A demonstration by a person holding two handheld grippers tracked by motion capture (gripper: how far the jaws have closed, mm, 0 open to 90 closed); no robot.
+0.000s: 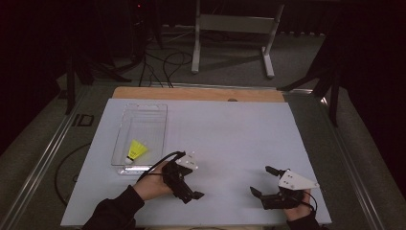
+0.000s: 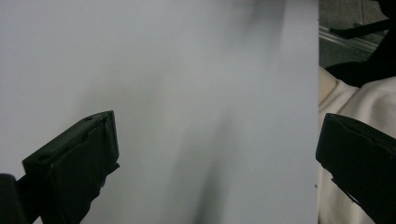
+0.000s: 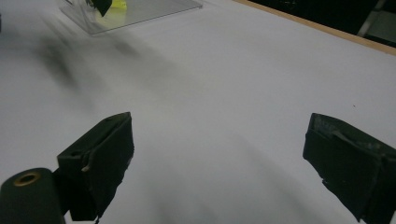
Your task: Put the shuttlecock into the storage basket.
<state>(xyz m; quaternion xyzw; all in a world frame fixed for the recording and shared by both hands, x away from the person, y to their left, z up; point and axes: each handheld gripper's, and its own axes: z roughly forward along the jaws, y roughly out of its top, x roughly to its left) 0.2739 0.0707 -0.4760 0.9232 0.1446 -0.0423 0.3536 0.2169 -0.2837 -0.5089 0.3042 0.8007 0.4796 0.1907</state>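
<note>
Dark surroundings frame a white surface (image 1: 230,139) with a wooden strip along its far edge. Grey carpet, loose cables and a white stand frame (image 1: 233,29) lie beyond it at 12 o'clock.

A clear plastic tray (image 1: 154,111) rests on the surface at about 10 o'clock from the surface centre. A yellow shuttlecock (image 1: 136,150) lies inside the tray at its near end, cork tip pointing toward the near edge. In the right hand-held gripper view the tray and shuttlecock appear at the upper left, partly cut off.

The left hand-held gripper (image 1: 190,189) sits at about 7 o'clock, just beside the near right corner of the tray, held by the left hand (image 1: 152,184) in a dark sleeve. Its jaws stand wide apart and hold nothing; in the left hand-held gripper view they span bare white surface, with pale fabric beyond the surface edge.

The right hand-held gripper (image 1: 263,180) sits at about 5 o'clock, near the front edge, well apart from the left one. Its jaws are spread wide and empty, pointing toward 10 o'clock over bare surface. A grey three-cornered plate tops it.
</note>
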